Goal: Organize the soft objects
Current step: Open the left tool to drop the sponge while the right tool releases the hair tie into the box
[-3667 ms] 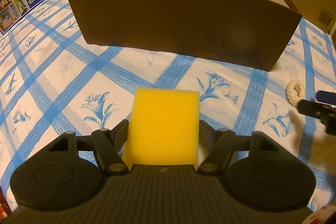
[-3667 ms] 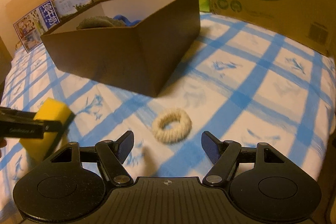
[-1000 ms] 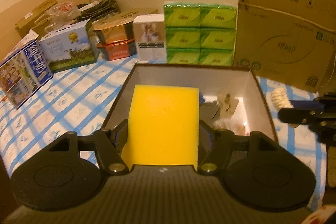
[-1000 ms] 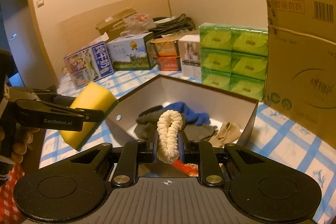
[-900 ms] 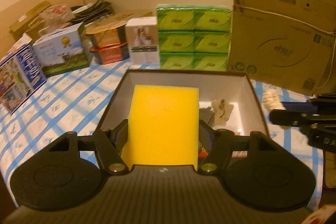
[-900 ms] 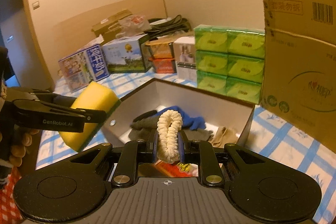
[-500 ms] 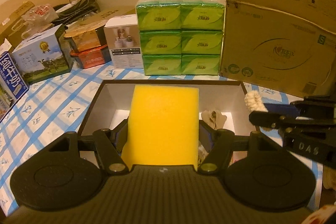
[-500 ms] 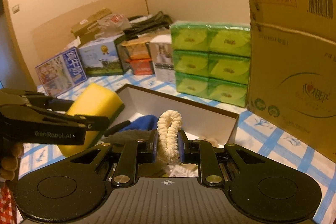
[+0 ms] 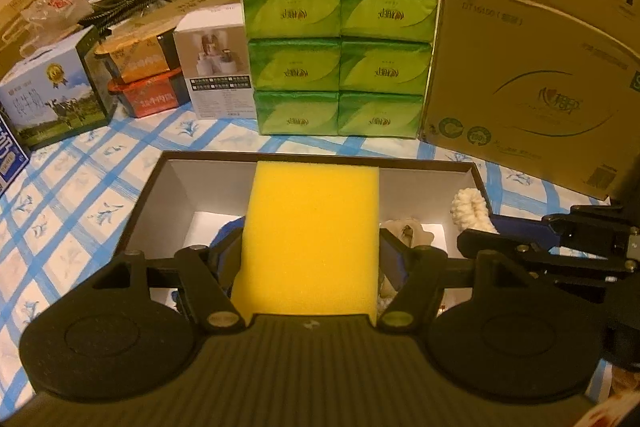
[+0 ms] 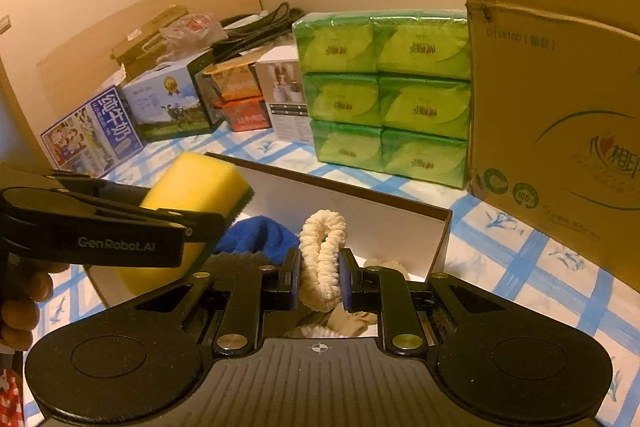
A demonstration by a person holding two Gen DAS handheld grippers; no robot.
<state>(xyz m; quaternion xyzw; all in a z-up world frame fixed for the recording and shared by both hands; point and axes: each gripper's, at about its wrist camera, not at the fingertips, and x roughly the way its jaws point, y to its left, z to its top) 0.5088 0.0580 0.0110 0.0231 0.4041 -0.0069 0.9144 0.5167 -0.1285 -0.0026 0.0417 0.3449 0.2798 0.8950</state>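
My left gripper [image 9: 310,247] is shut on a yellow sponge [image 9: 312,235] and holds it above the open brown box [image 9: 160,183]. The sponge also shows in the right wrist view [image 10: 192,187]. My right gripper [image 10: 319,277] is shut on a cream fuzzy hair scrunchie [image 10: 322,255], held over the box's right part; the scrunchie shows in the left wrist view [image 9: 468,209] too. Inside the box [image 10: 360,215] lie a blue cloth [image 10: 260,235], a grey cloth and a beige cloth [image 9: 406,231].
Green tissue packs [image 9: 340,59] and a large cardboard carton [image 9: 532,67] stand behind the box. Milk cartons [image 10: 132,123] and small boxes [image 9: 216,67] line the back left. The box sits on a blue-checked cloth [image 9: 80,187].
Both grippers have moved forward and lower over the box, still holding the sponge and the scrunchie. The right gripper has come closer to the left one.
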